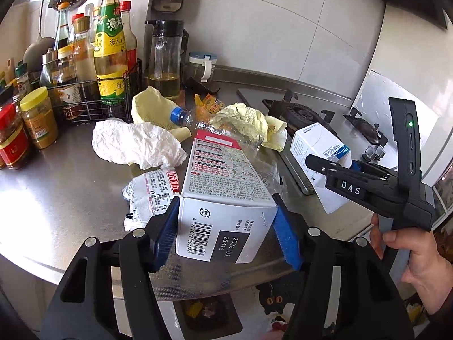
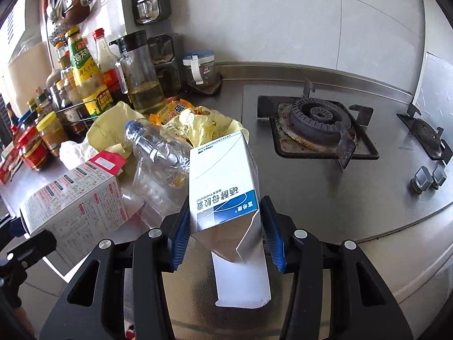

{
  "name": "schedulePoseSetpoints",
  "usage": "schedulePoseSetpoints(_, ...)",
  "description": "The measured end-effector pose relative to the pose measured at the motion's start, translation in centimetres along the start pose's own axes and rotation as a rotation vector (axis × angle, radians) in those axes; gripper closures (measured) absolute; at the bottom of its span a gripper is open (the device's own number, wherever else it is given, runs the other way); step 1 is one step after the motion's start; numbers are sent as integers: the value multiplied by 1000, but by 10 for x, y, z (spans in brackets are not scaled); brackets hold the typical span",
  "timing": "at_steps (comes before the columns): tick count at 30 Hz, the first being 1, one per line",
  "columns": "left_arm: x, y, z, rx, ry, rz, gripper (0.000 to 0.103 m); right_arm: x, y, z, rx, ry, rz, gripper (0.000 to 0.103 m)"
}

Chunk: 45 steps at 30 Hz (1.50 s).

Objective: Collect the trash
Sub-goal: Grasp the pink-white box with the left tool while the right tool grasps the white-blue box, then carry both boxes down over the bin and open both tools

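Observation:
My left gripper (image 1: 225, 238) is shut on a white and red medicine box (image 1: 223, 187) and holds it above the steel counter's front edge; the box also shows in the right wrist view (image 2: 76, 198). My right gripper (image 2: 226, 235) is shut on a white and blue opened box (image 2: 223, 187) with its flap hanging; the box also shows in the left wrist view (image 1: 320, 153). Trash lies behind on the counter: a crushed clear bottle (image 2: 158, 153), crumpled white paper (image 1: 136, 144), yellow wrappers (image 1: 249, 119), a printed sachet (image 1: 153, 192).
Sauce bottles in a wire rack (image 1: 93, 65) and jars (image 1: 39, 119) line the left back. An oil jug (image 2: 141, 79) stands by the wall. A gas hob (image 2: 317, 124) is at the right. A bin (image 1: 206, 314) sits below the counter edge.

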<state>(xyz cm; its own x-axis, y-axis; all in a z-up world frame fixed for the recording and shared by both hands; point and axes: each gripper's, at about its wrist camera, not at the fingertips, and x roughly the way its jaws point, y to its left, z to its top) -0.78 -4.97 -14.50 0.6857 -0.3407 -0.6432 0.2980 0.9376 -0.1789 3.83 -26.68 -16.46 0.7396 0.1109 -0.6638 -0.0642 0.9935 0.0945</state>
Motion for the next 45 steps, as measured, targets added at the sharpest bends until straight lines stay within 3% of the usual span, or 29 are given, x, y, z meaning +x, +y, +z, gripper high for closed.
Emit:
schedulePoseSetpoints(10,-63,-2,-2,17,-69,9,44,-53,14,-15,-10,-24,83,55)
schedulePoseSetpoints(18,-117,-3,-23,52,-98,15,44,-83,31,-51,-30,1,121,55)
schedulePoseSetpoints(31,-153,13,-87,-12,16,-13,44,-92,59,-121,-77,155,218,55)
schedulePoseSetpoints(38,-128,25,-115,-80,140,-24,44,-62,61,-153,-63,275,231,55)
schedulePoseSetpoints(45,-52,45,-156,-103,290,-22,44,-6,55,-198,-40,391,196,55)
